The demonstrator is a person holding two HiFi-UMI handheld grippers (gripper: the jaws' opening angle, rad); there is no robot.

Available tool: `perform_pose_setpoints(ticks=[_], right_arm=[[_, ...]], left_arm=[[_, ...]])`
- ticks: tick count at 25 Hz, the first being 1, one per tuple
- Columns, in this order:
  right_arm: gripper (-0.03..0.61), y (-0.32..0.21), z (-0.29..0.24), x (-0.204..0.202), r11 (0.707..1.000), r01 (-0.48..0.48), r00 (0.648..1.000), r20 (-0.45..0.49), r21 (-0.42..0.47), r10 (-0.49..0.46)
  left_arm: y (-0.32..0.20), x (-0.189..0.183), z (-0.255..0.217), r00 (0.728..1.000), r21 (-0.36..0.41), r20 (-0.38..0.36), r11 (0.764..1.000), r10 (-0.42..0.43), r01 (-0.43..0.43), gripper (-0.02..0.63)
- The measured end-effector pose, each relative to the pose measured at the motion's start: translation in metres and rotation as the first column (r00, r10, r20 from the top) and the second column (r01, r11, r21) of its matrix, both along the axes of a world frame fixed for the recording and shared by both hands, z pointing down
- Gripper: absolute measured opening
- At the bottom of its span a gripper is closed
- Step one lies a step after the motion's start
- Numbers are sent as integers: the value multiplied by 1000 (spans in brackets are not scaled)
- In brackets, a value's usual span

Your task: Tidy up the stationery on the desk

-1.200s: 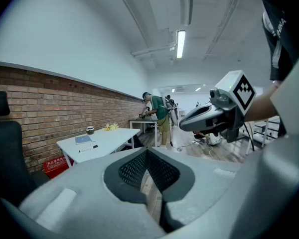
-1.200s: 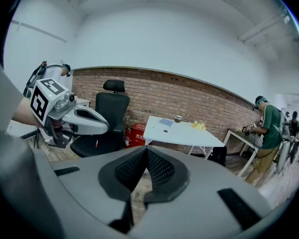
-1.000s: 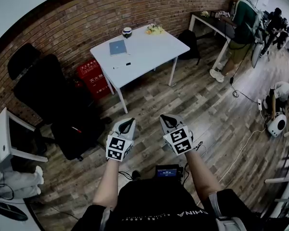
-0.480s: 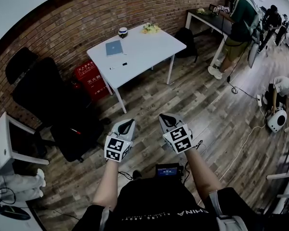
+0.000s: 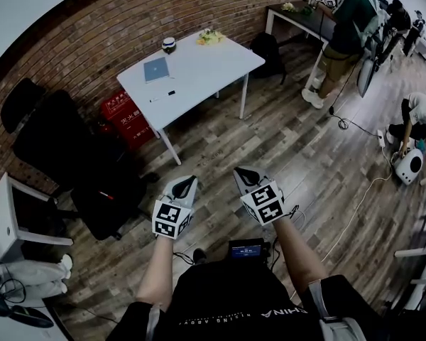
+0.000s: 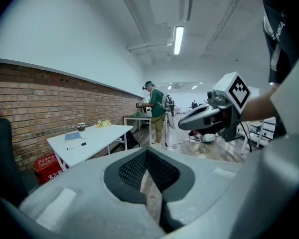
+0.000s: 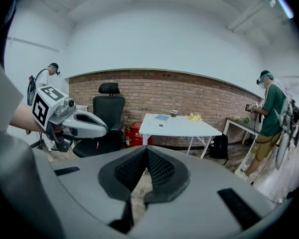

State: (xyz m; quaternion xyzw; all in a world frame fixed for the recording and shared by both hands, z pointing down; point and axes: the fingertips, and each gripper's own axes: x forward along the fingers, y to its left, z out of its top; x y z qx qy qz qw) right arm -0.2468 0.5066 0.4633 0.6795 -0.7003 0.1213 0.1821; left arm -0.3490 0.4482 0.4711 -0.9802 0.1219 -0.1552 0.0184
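Observation:
The white desk stands by the brick wall, far ahead of both grippers. On it lie a blue notebook, a white marker, a small dark cup and a yellow bunch. My left gripper and right gripper hang side by side over the wood floor, both shut and empty. The left gripper view shows its shut jaws, with the desk and notebook beyond. In the right gripper view the desk stands past its shut jaws.
A black office chair and a red box stand left of the desk. A black bag sits at its right. A person stands at a second desk; another crouches by a white device. Cables cross the floor.
In the head view the desk has slid a little up and to the left. Both grippers stay shut and side by side, in nearly the same place in the picture.

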Motion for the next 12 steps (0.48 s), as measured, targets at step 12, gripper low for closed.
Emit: perform_pose_setpoints(ticks=[12], right_arm=[[9,35,19,83,999,-31,998,48,-12,31]], left_arm=[[25,76,16,999,-3,42,1000,16,-16,3]])
